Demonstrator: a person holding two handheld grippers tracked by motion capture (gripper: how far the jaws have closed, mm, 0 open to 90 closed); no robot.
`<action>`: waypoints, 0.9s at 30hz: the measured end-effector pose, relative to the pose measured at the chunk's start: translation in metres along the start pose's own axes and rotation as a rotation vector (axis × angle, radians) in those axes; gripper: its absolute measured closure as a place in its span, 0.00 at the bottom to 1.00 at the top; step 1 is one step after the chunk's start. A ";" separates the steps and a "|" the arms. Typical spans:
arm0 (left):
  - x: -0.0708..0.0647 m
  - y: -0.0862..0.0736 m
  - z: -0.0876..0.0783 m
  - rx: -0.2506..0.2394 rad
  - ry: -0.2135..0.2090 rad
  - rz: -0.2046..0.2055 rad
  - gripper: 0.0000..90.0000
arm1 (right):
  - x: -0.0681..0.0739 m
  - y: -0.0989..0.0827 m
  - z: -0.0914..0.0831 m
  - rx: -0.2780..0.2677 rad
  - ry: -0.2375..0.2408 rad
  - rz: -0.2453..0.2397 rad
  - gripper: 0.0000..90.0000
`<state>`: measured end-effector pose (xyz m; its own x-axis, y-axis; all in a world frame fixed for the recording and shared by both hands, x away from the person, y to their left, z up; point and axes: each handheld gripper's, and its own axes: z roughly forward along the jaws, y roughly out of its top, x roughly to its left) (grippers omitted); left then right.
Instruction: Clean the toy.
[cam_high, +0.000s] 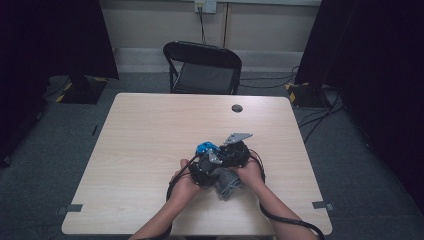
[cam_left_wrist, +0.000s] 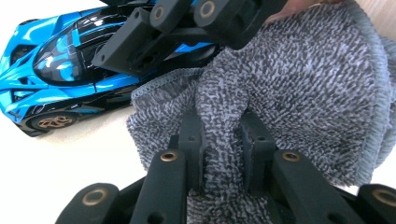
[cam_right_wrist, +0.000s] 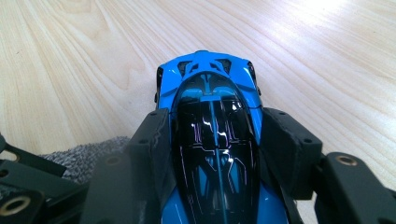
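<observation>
Blue-and-black glossy toy sports car (cam_right_wrist: 212, 140) sits on the pale wooden desk (cam_high: 150, 140), clamped across its flanks by the right gripper (cam_right_wrist: 215, 135), nose pointing away along the jaws. Beside it, the left gripper (cam_left_wrist: 223, 140) pinches a grey terry cloth (cam_left_wrist: 303, 93). Wiping seems underway; next, the cloth should meet the car's bodywork.

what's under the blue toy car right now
The blue toy car sits on the bare wooden table, held by the right gripper. A grey cloth lies beside it. The jaws hide its rear underside.
</observation>
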<state>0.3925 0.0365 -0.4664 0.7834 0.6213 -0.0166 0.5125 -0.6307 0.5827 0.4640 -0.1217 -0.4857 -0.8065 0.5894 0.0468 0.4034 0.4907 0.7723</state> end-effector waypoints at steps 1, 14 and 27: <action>0.001 0.000 0.000 -0.003 0.002 -0.002 0.82 | 0.000 0.000 0.000 0.000 0.000 -0.001 0.48; 0.020 -0.010 -0.010 0.011 0.059 -0.022 0.82 | 0.000 0.000 0.000 -0.002 0.000 -0.001 0.48; 0.043 -0.016 -0.015 0.017 0.109 -0.075 0.82 | 0.000 0.000 0.000 -0.003 -0.002 -0.001 0.48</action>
<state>0.4121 0.0806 -0.4641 0.7002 0.7134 0.0297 0.5749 -0.5881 0.5689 0.4636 -0.1214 -0.4860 -0.8059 0.5904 0.0446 0.4011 0.4890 0.7746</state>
